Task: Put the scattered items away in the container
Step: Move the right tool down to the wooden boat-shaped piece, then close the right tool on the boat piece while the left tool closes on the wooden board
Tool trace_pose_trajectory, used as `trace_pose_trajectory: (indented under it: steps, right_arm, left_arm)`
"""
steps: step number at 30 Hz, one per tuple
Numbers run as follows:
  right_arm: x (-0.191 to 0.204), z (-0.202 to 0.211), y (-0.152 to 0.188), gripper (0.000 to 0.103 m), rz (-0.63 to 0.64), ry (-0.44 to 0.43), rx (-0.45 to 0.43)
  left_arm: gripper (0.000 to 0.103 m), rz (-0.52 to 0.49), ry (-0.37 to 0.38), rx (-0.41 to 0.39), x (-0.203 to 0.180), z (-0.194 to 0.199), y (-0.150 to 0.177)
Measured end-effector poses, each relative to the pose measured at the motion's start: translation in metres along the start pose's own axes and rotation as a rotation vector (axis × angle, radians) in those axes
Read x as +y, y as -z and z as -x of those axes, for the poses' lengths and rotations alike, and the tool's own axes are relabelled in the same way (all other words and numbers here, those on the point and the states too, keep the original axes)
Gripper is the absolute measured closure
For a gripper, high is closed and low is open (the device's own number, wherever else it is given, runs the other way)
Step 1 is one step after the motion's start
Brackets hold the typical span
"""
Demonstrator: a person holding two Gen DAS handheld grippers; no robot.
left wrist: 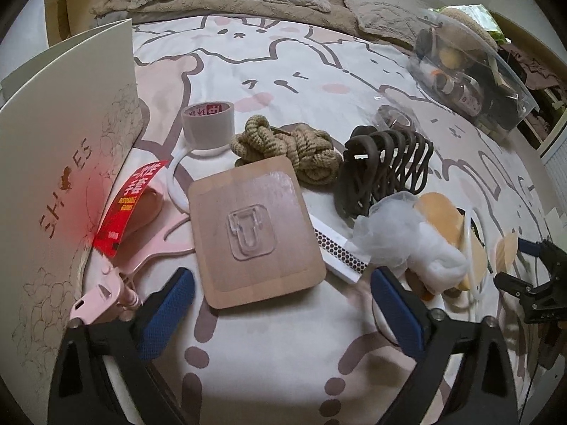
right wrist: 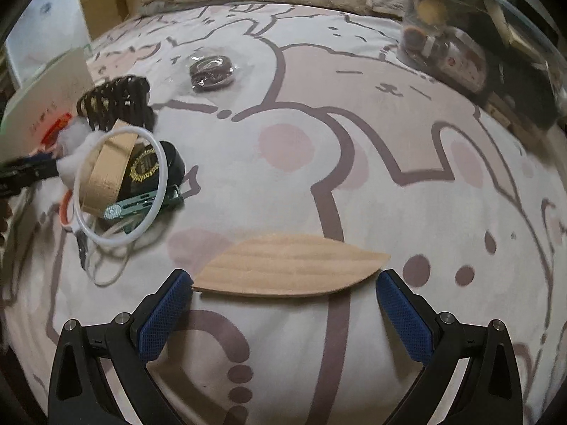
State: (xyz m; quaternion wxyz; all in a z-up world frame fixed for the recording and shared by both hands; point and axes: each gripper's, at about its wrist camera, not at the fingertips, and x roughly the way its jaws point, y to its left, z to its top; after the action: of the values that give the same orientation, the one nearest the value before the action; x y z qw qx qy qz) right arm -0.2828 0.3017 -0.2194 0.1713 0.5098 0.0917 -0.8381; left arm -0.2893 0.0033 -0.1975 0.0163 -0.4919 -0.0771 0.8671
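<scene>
Covering the bed, a cartoon-animal sheet, cluttered.

Left gripper with black angular plastic arms, blue mesh-textured pads at 7 and 5 o'clock, silver round screws on the knuckles, right gripper of identical build, same blue pads, same silver screws

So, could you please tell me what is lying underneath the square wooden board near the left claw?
The wooden board lies over one end of a white perforated strip and the edge of a pink handled item. A clear adhesive hook sits on top. Anything beneath its middle is covered.
</scene>
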Motion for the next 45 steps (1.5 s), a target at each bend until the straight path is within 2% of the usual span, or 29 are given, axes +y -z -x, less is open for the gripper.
trace_pose_trajectory:
  steps: [5,7,9,16,21,24,26,28,29,31,33,38,42,44,45]
  right_arm:
    - [0.0,0.002,0.0,0.014,-0.008,-0.004,-0.019]
    - [0.002,0.005,0.0,0.037,-0.006,-0.011,-0.031]
    - [0.001,0.008,0.0,0.051,-0.017,-0.021,-0.038]
    - [0.002,0.012,0.004,0.058,-0.043,-0.023,-0.034]
    - [0.0,0.017,0.011,0.059,-0.102,-0.036,-0.025]
    - [-0.005,0.02,0.012,0.058,-0.183,-0.058,-0.026]
    - [-0.009,0.02,0.011,0.054,-0.244,-0.072,-0.02]
    - [-0.012,0.019,0.008,0.043,-0.303,-0.085,-0.024]
    - [-0.013,0.018,0.006,0.042,-0.328,-0.091,-0.025]
    - [-0.016,0.015,0.002,0.041,-0.383,-0.091,-0.025]
    - [-0.02,0.013,-0.001,0.041,-0.437,-0.088,-0.031]
    - [-0.029,0.007,-0.011,0.041,-0.527,-0.073,-0.047]
    - [-0.028,0.003,-0.016,0.042,-0.521,-0.051,-0.048]
    - [-0.027,0.002,-0.017,0.047,-0.507,-0.034,-0.047]
    - [-0.027,0.002,-0.016,0.053,-0.496,-0.022,-0.047]
  left_arm:
    - [0.015,0.0,0.005,0.002,0.0,-0.001,-0.002]
    - [0.022,-0.003,0.016,0.002,-0.001,-0.001,-0.003]
    - [0.028,-0.009,0.024,0.002,-0.003,0.0,-0.003]
    - [0.054,-0.028,0.048,0.003,-0.01,0.005,-0.001]
    - [0.064,-0.023,0.053,0.005,-0.01,0.009,0.001]
    - [0.064,-0.02,0.049,0.003,-0.009,0.011,0.002]
    - [0.064,-0.009,0.058,0.011,-0.008,0.011,0.002]
    - [0.063,0.009,0.069,0.018,-0.007,0.013,0.001]
    - [0.06,0.017,0.073,0.02,-0.007,0.013,0.001]
    - [0.037,0.042,0.089,0.011,-0.005,0.018,-0.002]
    - [0.028,0.063,0.094,-0.007,-0.004,0.022,-0.006]
    - [0.027,0.095,0.06,-0.013,-0.005,0.021,-0.02]
    - [0.027,0.139,0.049,-0.002,-0.008,0.014,-0.03]
    - [0.027,0.169,0.059,0.009,-0.009,0.01,-0.034]
    - [0.027,0.18,0.062,0.014,-0.009,0.008,-0.035]
